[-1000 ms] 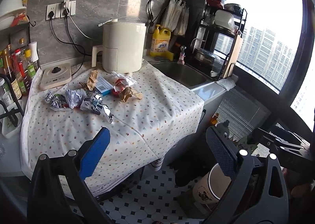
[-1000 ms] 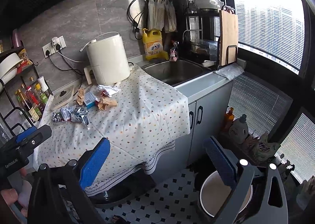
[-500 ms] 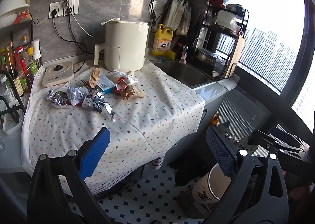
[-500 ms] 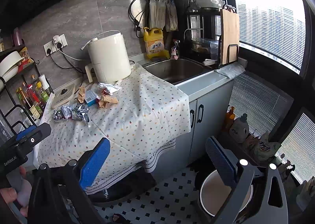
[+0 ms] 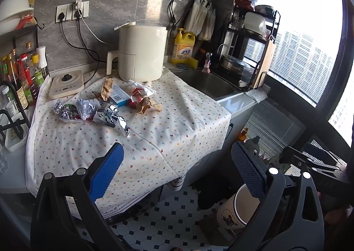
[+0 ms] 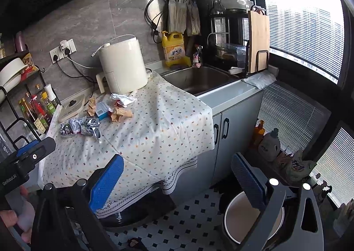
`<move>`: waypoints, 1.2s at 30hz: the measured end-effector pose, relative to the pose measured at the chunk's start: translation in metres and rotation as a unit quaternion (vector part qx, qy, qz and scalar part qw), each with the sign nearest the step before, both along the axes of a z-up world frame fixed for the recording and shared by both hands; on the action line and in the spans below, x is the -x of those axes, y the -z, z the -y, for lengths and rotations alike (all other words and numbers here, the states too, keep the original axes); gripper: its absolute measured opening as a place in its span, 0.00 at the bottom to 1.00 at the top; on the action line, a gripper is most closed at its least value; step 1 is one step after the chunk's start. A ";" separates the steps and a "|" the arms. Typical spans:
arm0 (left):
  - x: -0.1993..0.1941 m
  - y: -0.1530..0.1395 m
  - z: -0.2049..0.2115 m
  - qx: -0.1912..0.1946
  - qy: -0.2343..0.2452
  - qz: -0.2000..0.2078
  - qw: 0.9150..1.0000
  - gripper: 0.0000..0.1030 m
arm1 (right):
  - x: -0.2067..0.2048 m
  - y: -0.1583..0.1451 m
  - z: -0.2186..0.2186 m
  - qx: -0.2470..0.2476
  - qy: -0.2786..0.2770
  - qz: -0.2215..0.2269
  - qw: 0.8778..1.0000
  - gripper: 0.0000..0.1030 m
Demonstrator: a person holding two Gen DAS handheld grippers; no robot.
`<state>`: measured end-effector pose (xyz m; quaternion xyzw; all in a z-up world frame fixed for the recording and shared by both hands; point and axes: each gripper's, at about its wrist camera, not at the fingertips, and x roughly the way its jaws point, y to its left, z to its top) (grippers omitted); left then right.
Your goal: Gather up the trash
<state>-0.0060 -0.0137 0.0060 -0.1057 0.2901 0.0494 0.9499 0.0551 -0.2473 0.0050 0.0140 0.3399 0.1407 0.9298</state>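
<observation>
A white cloth dotted with small coloured flowers covers the kitchen counter, and a cream cylindrical appliance stands at its back edge beside the steel sink. The trash lies in a loose cluster in front of that appliance: crumpled silver foil wrappers to the left, crumpled brown paper scraps to the right, a small blue-and-white box between them. Both the left gripper and the right gripper hang well short of the trash, blue-padded jaws spread wide and empty, above a white round bin on the tiled floor.
</observation>
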 end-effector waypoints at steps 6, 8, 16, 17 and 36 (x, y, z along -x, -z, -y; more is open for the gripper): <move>0.000 0.000 0.000 0.000 0.000 -0.001 1.000 0.94 | -0.001 0.002 0.004 -0.003 0.003 -0.001 1.000 0.93; 0.000 0.000 0.000 0.000 -0.001 0.000 1.000 0.94 | -0.001 0.002 0.005 -0.001 0.002 0.000 1.000 0.93; 0.000 -0.004 -0.001 -0.002 -0.005 -0.008 1.000 0.94 | 0.000 0.002 0.004 -0.005 -0.002 -0.010 1.000 0.93; 0.001 -0.005 -0.004 0.000 -0.007 -0.007 1.000 0.94 | 0.000 0.001 0.002 -0.004 -0.005 -0.011 1.000 0.93; -0.040 0.017 -0.107 0.035 -0.087 -0.029 0.995 0.94 | -0.063 0.006 -0.082 -0.001 -0.066 -0.021 0.998 0.93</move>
